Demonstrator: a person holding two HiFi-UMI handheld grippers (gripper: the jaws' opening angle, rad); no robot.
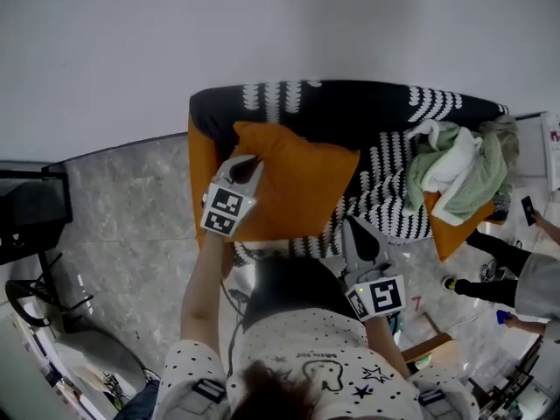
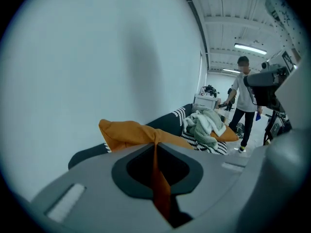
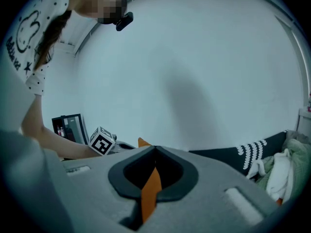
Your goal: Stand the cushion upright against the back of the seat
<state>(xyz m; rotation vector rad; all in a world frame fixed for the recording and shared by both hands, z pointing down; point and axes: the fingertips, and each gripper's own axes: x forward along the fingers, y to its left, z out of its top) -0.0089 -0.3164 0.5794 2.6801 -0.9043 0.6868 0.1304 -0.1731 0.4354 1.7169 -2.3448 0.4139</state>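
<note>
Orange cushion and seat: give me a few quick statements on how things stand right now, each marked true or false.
1. The left gripper and the right gripper are both shut on the orange cushion. True.
2. The orange cushion lies on the floor. False: it is held up by the fingers, over the seat.
3. A pile of green and white cloth lies on the seat's end at the right of the head view. True.
4. The seat is plain grey. False: it is black with a white pattern.
</note>
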